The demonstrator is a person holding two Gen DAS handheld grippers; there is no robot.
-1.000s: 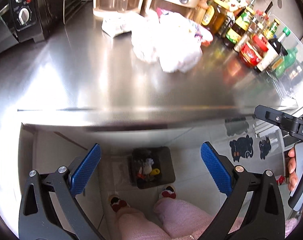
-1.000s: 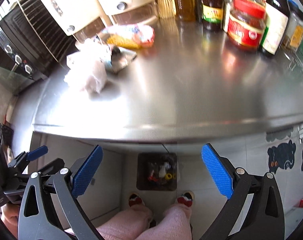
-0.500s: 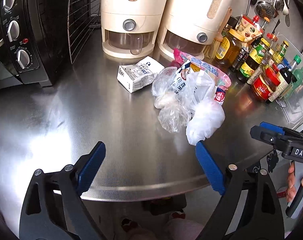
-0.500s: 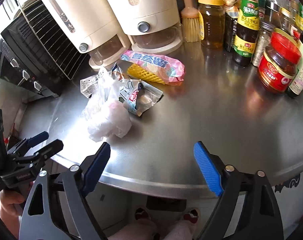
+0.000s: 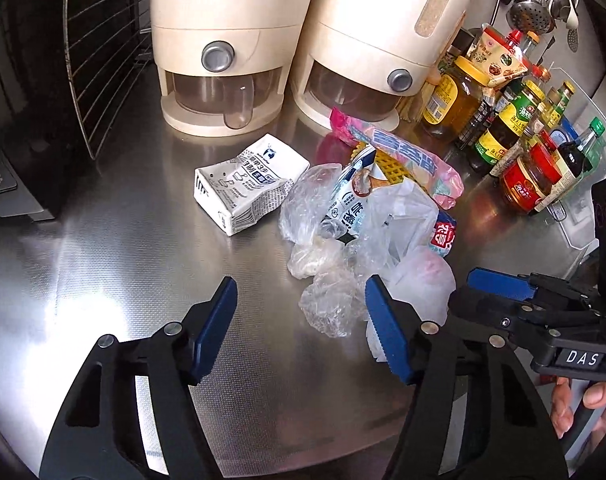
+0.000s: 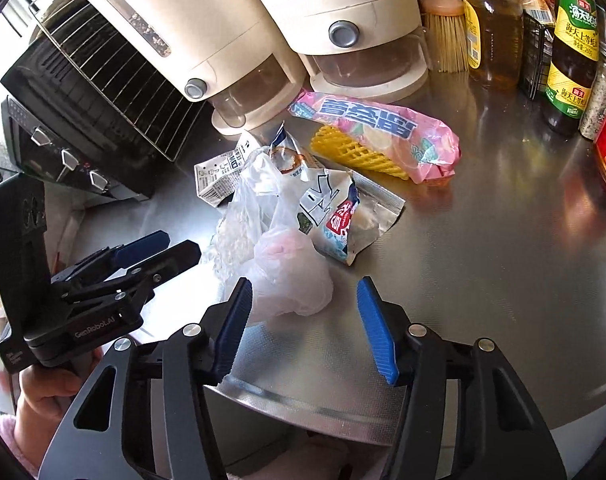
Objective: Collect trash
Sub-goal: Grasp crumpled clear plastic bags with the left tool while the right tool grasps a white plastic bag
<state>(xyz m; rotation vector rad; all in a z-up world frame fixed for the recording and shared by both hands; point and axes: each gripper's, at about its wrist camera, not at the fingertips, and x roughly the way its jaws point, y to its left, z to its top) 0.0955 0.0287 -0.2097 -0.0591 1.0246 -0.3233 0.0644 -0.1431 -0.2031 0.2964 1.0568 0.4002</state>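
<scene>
Both grippers now over steel desk point(image 5: 103, 240), bin gone from view; left gripper point(image 5: 301, 320) and right gripper point(image 6: 301, 322) fingers narrowing, apart, empty. Step: approach. Next: right closes on knotted white plastic bag point(image 6: 291, 280).

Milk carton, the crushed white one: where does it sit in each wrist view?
Left wrist: the milk carton lies centre-left, left of the plastic bags.
Right wrist: milk carton is left of centre, partly hidden behind the bags.
Shared landmark: the pink snack wrapper.
</scene>
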